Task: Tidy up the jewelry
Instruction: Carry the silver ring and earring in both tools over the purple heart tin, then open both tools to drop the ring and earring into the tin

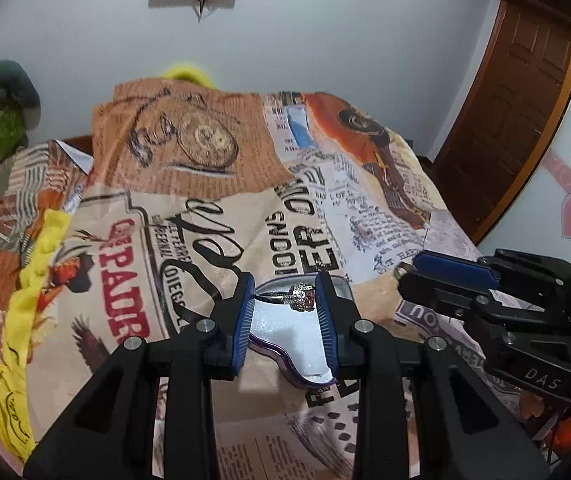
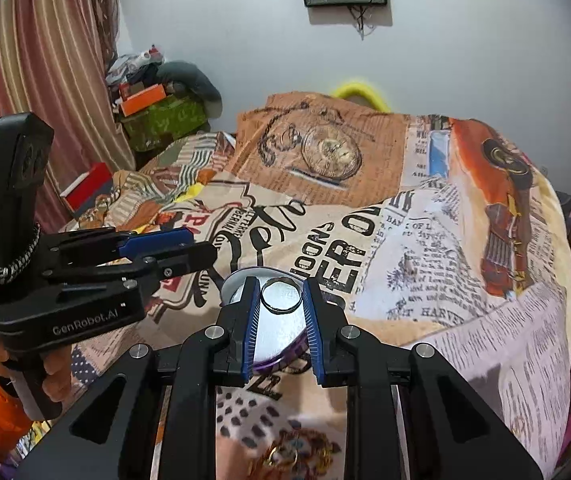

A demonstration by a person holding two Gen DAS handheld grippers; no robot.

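My left gripper (image 1: 285, 290) is shut on a silver ring with a sparkling pink stone (image 1: 299, 298), held just above a purple-rimmed mirror tray (image 1: 285, 332) lying on the printed bedspread. My right gripper (image 2: 281, 294) is shut on a plain silver band ring (image 2: 281, 296), held over the same tray (image 2: 273, 340). The right gripper shows at the right of the left wrist view (image 1: 457, 276); the left gripper shows at the left of the right wrist view (image 2: 157, 252). Gold jewelry (image 2: 285, 456) lies on the bedspread near the bottom of the right wrist view.
The newspaper-print bedspread (image 1: 213, 184) covers the bed. A yellow cloth (image 1: 29, 292) runs along its left side. Boxes and clutter (image 2: 153, 108) stand by the curtain at the back left. A brown door (image 1: 517, 112) is at the right.
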